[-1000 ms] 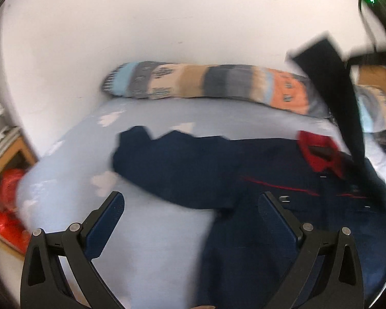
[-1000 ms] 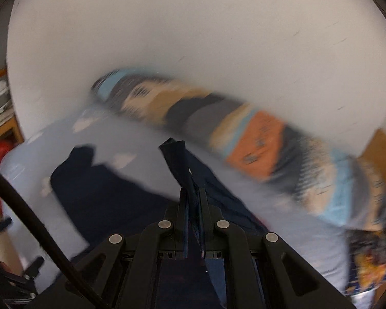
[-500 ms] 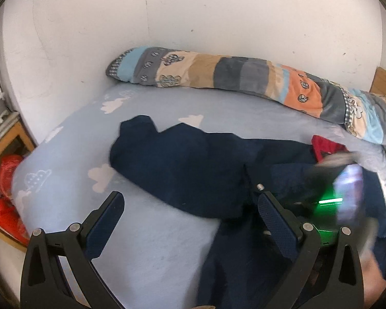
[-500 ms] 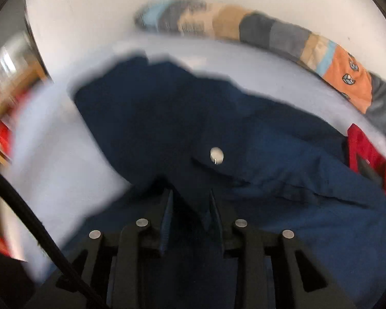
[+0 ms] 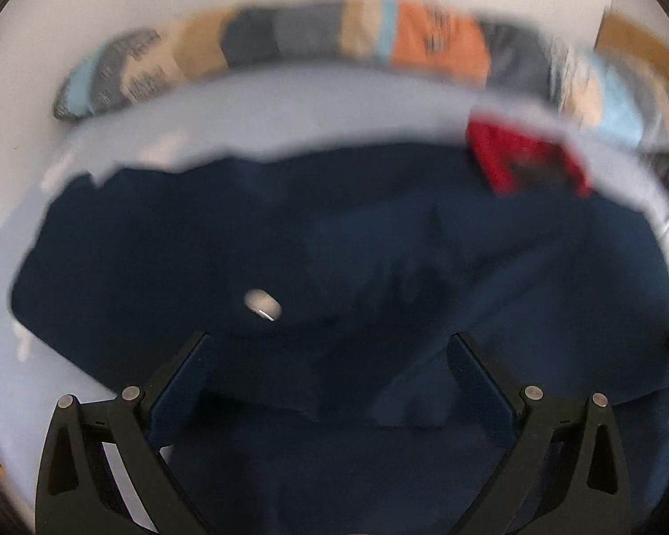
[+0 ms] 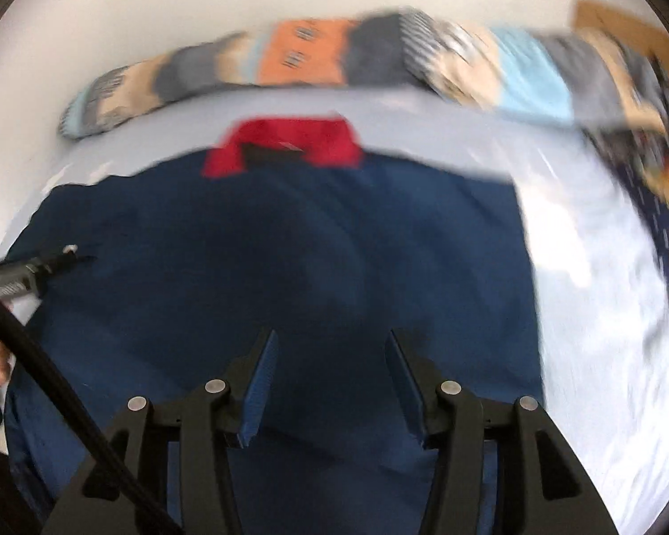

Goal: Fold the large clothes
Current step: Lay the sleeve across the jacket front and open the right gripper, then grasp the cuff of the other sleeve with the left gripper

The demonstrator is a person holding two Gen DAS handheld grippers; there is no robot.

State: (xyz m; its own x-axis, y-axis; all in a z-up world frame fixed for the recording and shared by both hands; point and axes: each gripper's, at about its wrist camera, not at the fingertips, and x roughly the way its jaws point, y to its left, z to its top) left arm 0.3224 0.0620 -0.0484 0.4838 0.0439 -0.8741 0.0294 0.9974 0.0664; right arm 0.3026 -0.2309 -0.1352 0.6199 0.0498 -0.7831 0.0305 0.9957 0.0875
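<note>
The right gripper [image 6: 330, 383] is no longer pinching the navy jacket [image 6: 290, 258]; its jaws are opening with nothing gripped between them, and the once-lifted sleeve is now lying flat across the jacket. Both grippers are sitting lower and closer over the cloth, the left gripper [image 5: 330, 383] included.

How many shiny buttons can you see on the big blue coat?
1. A silvery button sits on the coat, just beyond the left gripper. Blur and folds may hide others.

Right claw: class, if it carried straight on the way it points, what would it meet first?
Most likely the navy jacket on the bed; the right claw, jaws opening and empty, aims at its dark cloth. Blur hides exact depth.
</note>
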